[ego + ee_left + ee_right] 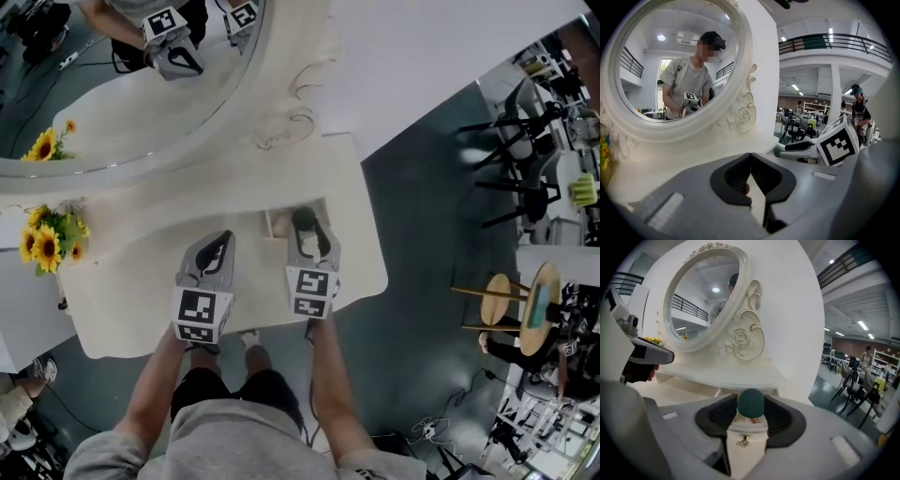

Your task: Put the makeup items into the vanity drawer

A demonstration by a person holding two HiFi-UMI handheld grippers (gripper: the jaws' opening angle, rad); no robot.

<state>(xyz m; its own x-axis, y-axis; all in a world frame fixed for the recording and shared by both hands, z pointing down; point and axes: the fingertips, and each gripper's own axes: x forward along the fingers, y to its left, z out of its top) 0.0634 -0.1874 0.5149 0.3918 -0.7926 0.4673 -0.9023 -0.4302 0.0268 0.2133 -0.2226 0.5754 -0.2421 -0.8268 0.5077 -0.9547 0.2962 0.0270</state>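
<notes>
The dark green makeup ball (751,399), seen loose between the spread jaws of the right gripper (751,406) just above the open vanity drawer (274,223), is best dropped straight in, with the left gripper (750,156), jaws together, kept clear.

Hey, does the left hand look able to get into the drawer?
Probably not yet: the right tongs hang over the open drawer, a green ball between them, blocking it. The left tongs, seemingly shut on a red thing, sit beside.
</notes>
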